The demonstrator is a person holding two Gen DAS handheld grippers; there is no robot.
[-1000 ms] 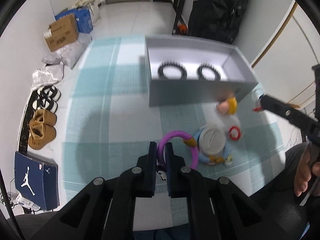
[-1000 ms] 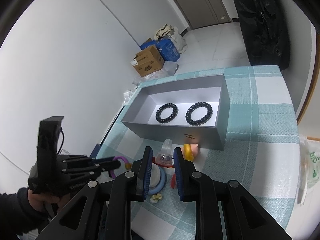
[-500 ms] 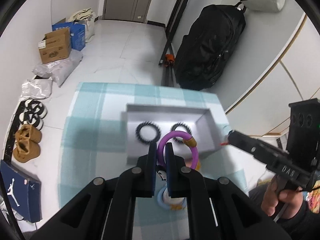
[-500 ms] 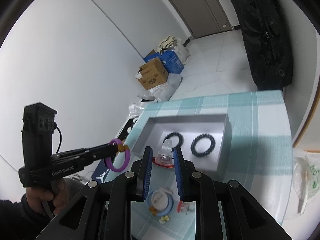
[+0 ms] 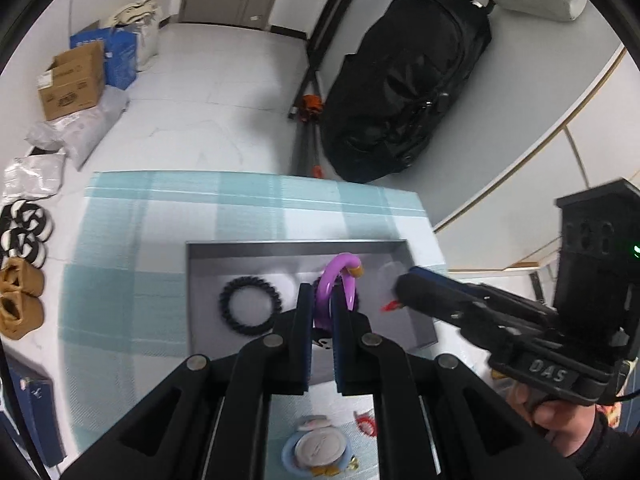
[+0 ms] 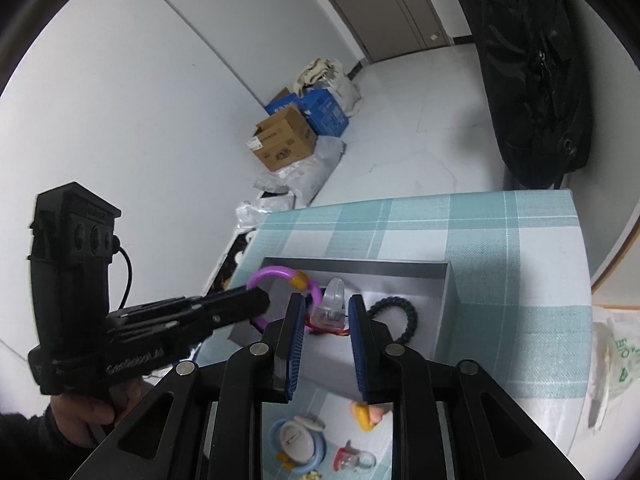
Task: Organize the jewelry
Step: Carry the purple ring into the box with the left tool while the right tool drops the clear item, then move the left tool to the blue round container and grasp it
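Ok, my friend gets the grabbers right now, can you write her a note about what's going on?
Left gripper: shut on the purple ring, held over the grey box.
Right gripper: shut on the clear ring, also over the box.
Done: two black bracelets lie in the box.
Left: drop both rings in, then fetch the blue charm, yellow piece and red ring from the table.

"DAS" on right gripper (image 5: pixel 404 286)
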